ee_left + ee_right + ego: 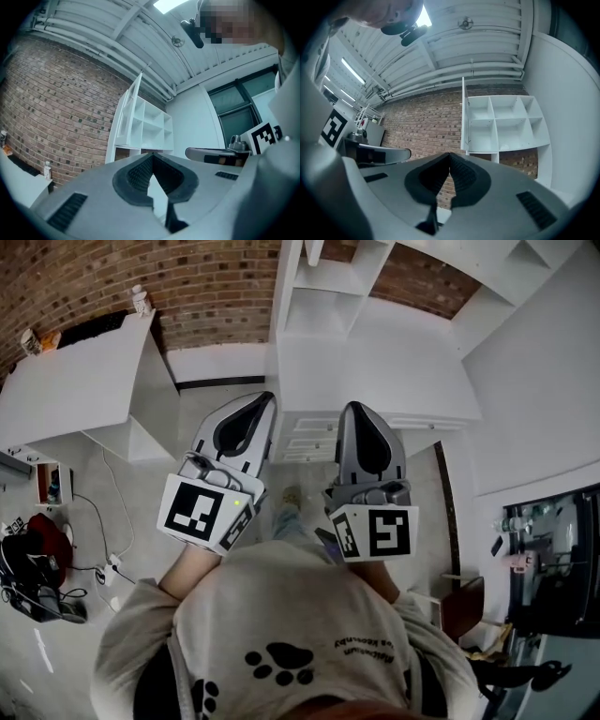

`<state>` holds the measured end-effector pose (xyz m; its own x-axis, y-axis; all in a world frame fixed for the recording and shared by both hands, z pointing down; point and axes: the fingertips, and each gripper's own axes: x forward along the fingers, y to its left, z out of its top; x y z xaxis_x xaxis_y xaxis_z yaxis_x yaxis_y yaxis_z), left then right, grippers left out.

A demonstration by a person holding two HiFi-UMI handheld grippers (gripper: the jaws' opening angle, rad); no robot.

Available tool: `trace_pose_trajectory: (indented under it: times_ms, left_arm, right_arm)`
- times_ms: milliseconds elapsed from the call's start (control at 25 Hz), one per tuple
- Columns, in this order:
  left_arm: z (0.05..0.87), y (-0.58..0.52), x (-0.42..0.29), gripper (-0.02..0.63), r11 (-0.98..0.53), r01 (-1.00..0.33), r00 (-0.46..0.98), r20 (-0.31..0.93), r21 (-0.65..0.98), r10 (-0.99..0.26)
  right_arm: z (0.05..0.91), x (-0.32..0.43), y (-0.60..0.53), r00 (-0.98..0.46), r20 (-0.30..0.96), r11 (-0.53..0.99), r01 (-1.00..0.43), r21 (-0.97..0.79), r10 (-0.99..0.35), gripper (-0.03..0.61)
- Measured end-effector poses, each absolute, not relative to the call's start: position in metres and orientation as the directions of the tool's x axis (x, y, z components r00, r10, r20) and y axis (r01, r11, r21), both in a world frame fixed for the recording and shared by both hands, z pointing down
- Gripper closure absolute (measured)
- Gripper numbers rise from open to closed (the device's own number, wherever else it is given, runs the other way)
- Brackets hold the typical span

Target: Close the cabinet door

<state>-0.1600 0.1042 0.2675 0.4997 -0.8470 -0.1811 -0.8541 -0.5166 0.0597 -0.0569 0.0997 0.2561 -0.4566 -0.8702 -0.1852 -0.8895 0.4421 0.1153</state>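
Cabinet door (463, 112) open; both claws short of it.
Left claw (152, 155) and right claw (449, 154): pressed together, empty, aimed at the far white cabinet (375, 362), probably to push rather than grip. The door juts edge-on from the shelves' left side. Shirt (281, 615) print is unreadable.

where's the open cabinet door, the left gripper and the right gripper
cabinet door (464, 117), right gripper view, on the door's thin near edge
left gripper (266, 400), head view, at its closed jaw tips
right gripper (357, 409), head view, at its closed jaw tips
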Motion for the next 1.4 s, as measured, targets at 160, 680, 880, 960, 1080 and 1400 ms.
trace_pose_trajectory:
  times_ms: [160,680,880,960,1080,1400]
  left_arm:
    - [0.26,0.06,-0.153,0.606,-0.499,-0.865,0.481,-0.191,0.053,-0.855]
    - [0.251,-0.049,-0.137,0.605,-0.392,-0.919,0.376,-0.207,0.046,-0.903]
    - [0.255,-0.077,-0.134,0.606,-0.357,-0.932,0.338,-0.215,0.057,-0.916]
    - [0.257,-0.084,-0.134,0.605,-0.348,-0.935,0.329,-0.215,0.061,-0.92]
    - [0.26,-0.09,-0.136,0.605,-0.342,-0.937,0.322,-0.213,0.064,-0.922]
    - [0.252,-0.108,-0.152,0.606,-0.364,-0.929,0.342,-0.216,0.069,-0.914]
  right_arm:
    - [0.248,-0.052,0.05,-0.486,-0.191,0.471,-0.874,0.119,-0.853,0.568]
    - [0.243,-0.043,-0.071,-0.606,-0.2,0.593,-0.795,0.127,-0.77,0.568]
    - [0.245,-0.045,-0.102,-0.651,-0.197,0.635,-0.759,0.144,-0.733,0.568]
    - [0.247,-0.047,-0.111,-0.663,-0.194,0.648,-0.748,0.144,-0.723,0.569]
    - [0.25,-0.053,-0.119,-0.675,-0.191,0.659,-0.738,0.145,-0.713,0.568]
    - [0.248,-0.073,-0.132,-0.68,-0.175,0.665,-0.733,0.145,-0.712,0.568]
